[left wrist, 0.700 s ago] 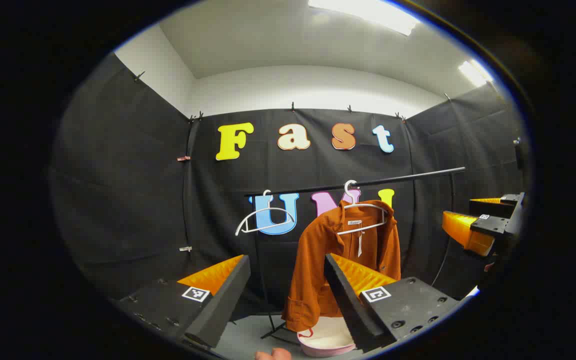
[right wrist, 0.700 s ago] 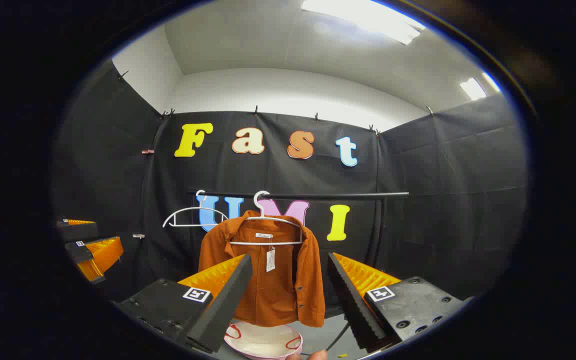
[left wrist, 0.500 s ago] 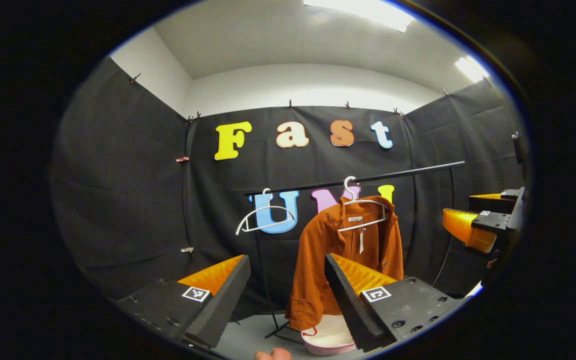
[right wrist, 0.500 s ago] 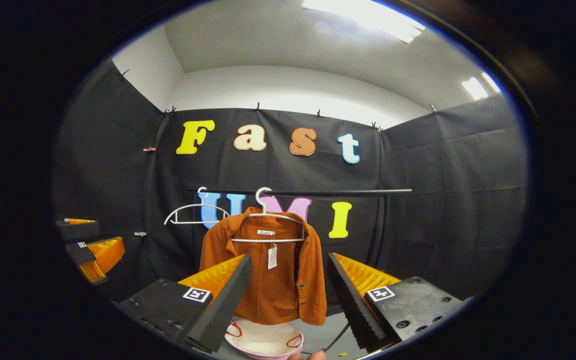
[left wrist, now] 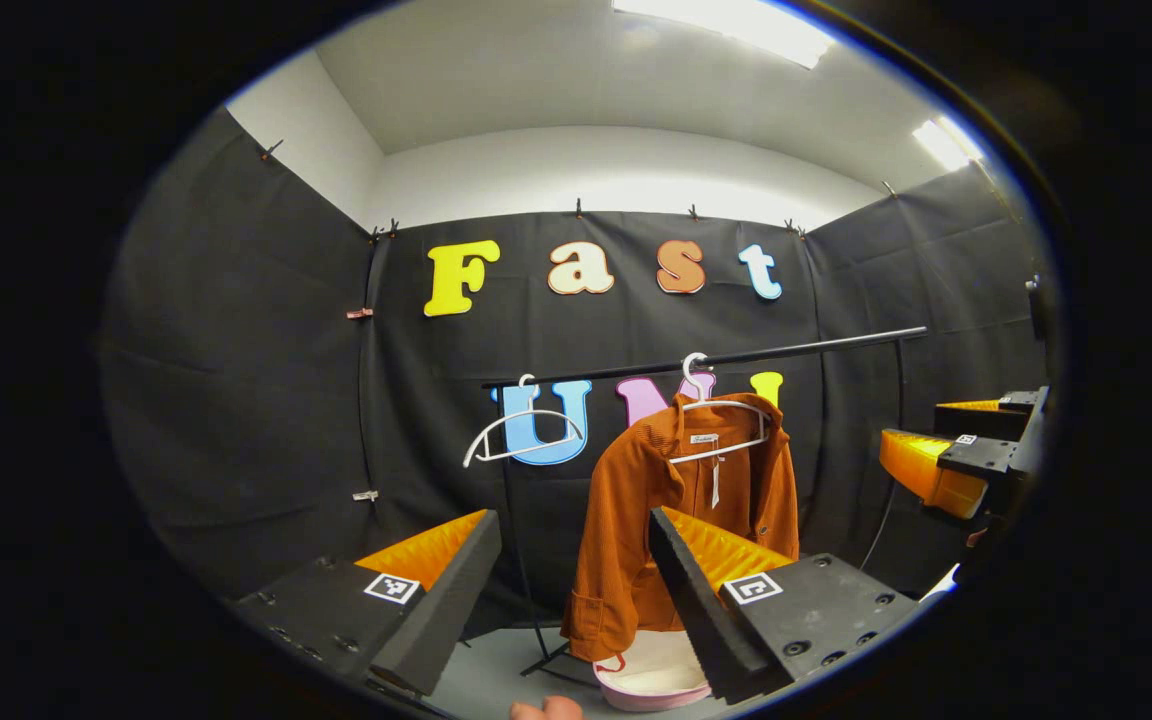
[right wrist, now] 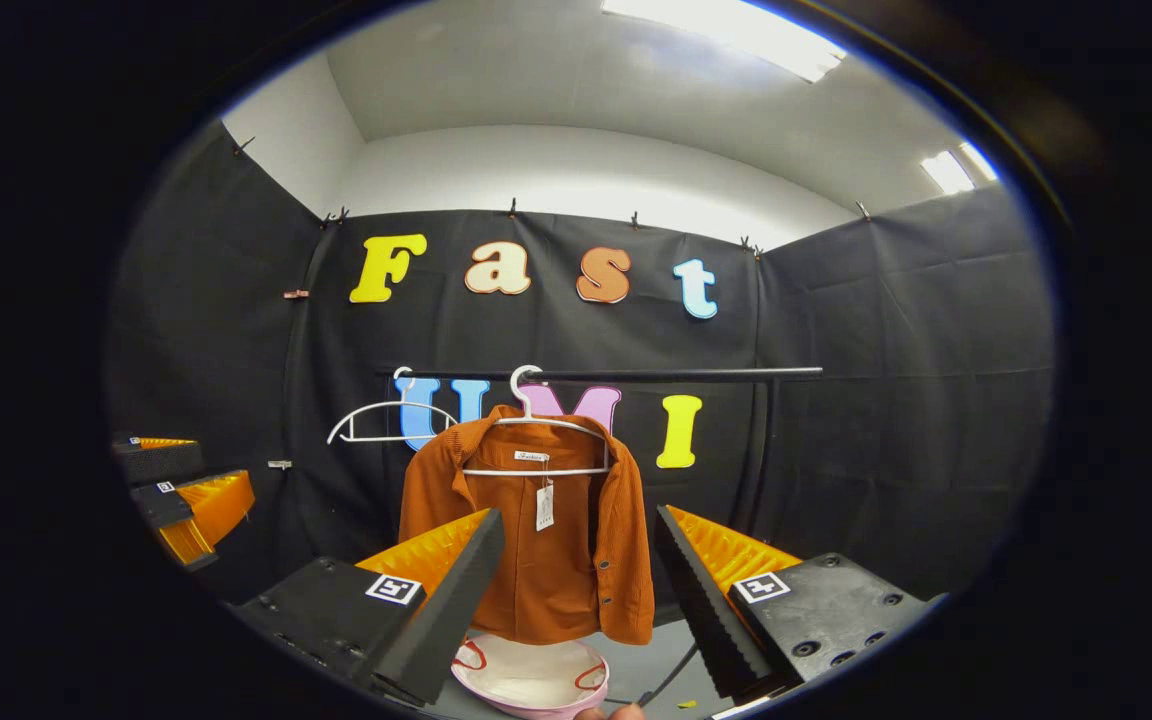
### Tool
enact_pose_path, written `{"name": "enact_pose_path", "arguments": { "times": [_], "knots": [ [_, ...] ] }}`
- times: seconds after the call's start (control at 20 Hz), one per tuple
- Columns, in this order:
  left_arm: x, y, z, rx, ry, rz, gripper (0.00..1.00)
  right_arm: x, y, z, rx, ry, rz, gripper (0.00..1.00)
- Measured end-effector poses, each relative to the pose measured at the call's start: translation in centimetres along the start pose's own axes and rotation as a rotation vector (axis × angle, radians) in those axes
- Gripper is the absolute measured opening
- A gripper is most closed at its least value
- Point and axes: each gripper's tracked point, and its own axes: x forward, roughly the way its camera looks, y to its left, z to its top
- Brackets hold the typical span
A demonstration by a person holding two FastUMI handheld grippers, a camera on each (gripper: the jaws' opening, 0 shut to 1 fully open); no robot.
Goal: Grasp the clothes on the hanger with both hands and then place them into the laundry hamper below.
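The view has tipped a little, and both the left gripper (left wrist: 574, 560) and right gripper (right wrist: 579, 560) are spread wide with nothing in them, aimed at the shirt (right wrist: 536, 530) hanging over the hamper (right wrist: 532, 678), ready to grab it.

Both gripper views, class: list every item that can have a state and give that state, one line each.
Orange jacket: hung on a hanger, front open, ungrasped.
White hanger carrying it: hooked on the rail.
Second white hanger: bare, hooked on the rail.
Black rail: holding both hangers.
Laundry hamper: below the jacket, no clothes visible inside.
Left gripper: open, holding nothing.
Right gripper: open, holding nothing.
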Motion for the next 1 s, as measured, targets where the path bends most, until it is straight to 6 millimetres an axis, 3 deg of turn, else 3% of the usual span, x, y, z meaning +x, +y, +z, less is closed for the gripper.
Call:
{"name": "enact_pose_path", "arguments": {
  "times": [0.1, 0.3, 0.45, 0.75, 1.0],
  "knots": [
    [0.2, -0.3, -0.1, -0.002, -0.001, -0.009, 0.92, 0.0, -0.1, 0.2, -0.003, -0.005, -0.003, 0.97],
    [1.6, -1.9, -0.3, -0.006, -0.002, -0.046, 0.94, 0.9, -0.1, -0.6, 0.016, 0.016, -0.006, 0.97],
    [4.1, -3.9, -0.5, -0.005, -0.006, -0.082, 0.94, 3.1, -1.1, -0.9, 0.019, 0.016, -0.017, 0.97],
    [11.8, -8.3, -0.8, -0.013, -0.032, -0.117, 0.94, 11.5, -3.9, -1.5, -0.025, -0.04, -0.023, 0.97],
    [19.9, -10.5, -2.5, 0.009, -0.049, -0.047, 0.95, 20.2, -5.4, -5.1, 0.015, -0.03, 0.0, 0.97]
  ]
}}
